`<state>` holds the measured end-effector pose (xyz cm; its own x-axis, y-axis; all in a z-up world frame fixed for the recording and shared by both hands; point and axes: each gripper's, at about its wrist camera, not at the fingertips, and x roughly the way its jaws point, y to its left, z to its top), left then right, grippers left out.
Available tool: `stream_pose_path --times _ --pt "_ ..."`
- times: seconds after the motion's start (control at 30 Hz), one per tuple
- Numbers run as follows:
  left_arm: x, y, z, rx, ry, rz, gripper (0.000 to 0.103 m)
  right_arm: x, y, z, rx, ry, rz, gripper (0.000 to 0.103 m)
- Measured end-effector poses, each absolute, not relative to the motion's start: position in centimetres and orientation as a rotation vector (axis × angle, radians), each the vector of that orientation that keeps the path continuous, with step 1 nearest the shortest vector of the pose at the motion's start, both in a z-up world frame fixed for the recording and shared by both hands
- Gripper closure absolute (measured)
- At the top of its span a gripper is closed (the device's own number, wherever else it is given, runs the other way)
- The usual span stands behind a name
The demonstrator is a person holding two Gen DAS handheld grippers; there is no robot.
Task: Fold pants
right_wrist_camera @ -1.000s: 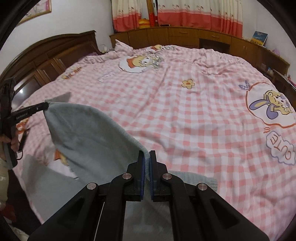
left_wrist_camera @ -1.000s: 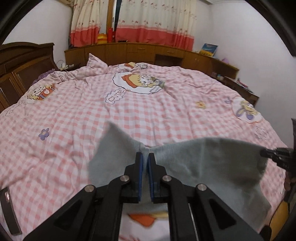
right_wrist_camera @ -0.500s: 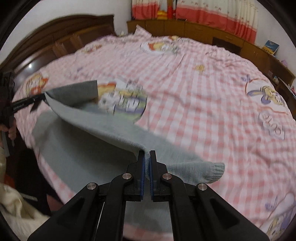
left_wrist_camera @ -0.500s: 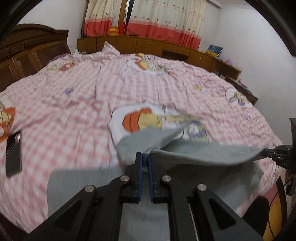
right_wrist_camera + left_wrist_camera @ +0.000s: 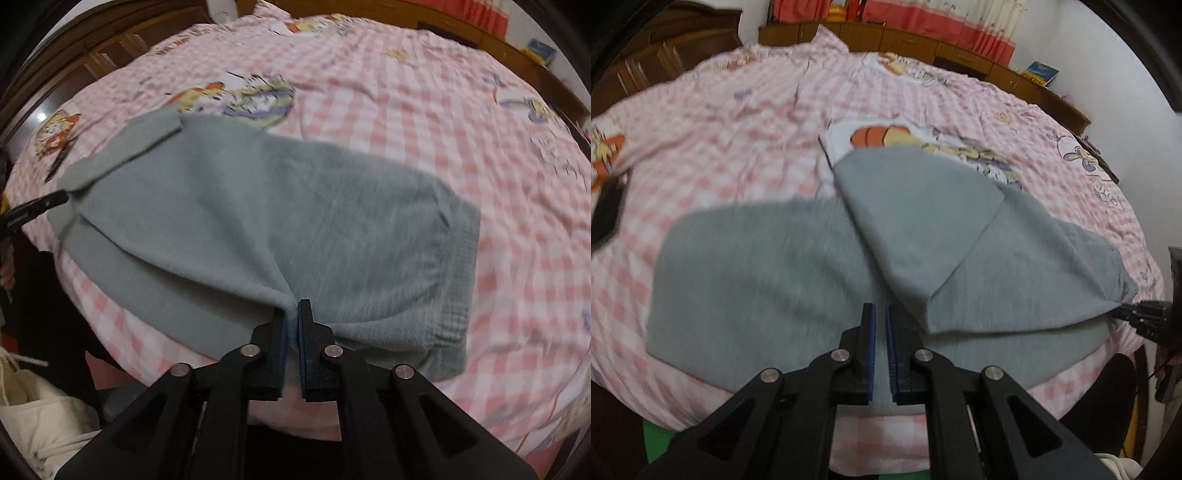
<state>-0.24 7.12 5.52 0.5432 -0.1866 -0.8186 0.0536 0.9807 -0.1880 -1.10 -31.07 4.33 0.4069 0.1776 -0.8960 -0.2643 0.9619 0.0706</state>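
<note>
Grey pants (image 5: 775, 266) lie across the near part of a pink checked bed cover (image 5: 720, 140), folded into two layers. My left gripper (image 5: 880, 314) is shut on the near edge of the upper layer, low over the lower one. In the right wrist view the pants (image 5: 295, 206) spread flat, with a ribbed band (image 5: 458, 277) at the right end. My right gripper (image 5: 291, 314) is shut on a bunched pinch of the upper layer's near edge. Each gripper shows in the other's view: the right gripper (image 5: 1137, 310) at the right corner, the left gripper (image 5: 44, 205) at the left corner.
A dark phone (image 5: 605, 210) lies on the bed cover (image 5: 443, 110) at the far left. A wooden headboard (image 5: 92, 55) and low cabinets (image 5: 923, 40) line the far sides. White cloth (image 5: 40, 417) lies on the floor below the bed's near edge.
Both grippers came down towards the bed's near edge with the fabric. The upper layer, lifted a second ago, now lies over the lower one.
</note>
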Motion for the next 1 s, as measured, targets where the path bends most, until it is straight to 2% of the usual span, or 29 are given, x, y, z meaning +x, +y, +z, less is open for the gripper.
stream_pose_path --times 0.23,0.3,0.37,0.4,1.0 --pt "-1.0 7.0 6.0 -0.221 0.996 -0.206 0.096 -2.7 -31.1 3.8 -0.005 1.126 0.178 0.079" --pt "-1.2 6.5 6.5 -0.208 0.988 -0.215 0.086 -3.2 -31.2 4.1 0.028 1.112 0.157 0.074" --pt "-1.3 5.9 6.9 -0.195 0.976 -0.206 0.063 -3.5 -31.3 4.3 0.058 1.100 0.143 0.067" --pt "-1.3 5.6 7.1 -0.187 0.967 -0.200 0.061 -3.7 -31.3 4.5 0.073 1.092 0.137 0.064" --pt "2.4 3.8 4.7 -0.218 0.986 -0.184 0.057 -4.4 -37.4 4.2 0.552 1.039 -0.029 0.062"
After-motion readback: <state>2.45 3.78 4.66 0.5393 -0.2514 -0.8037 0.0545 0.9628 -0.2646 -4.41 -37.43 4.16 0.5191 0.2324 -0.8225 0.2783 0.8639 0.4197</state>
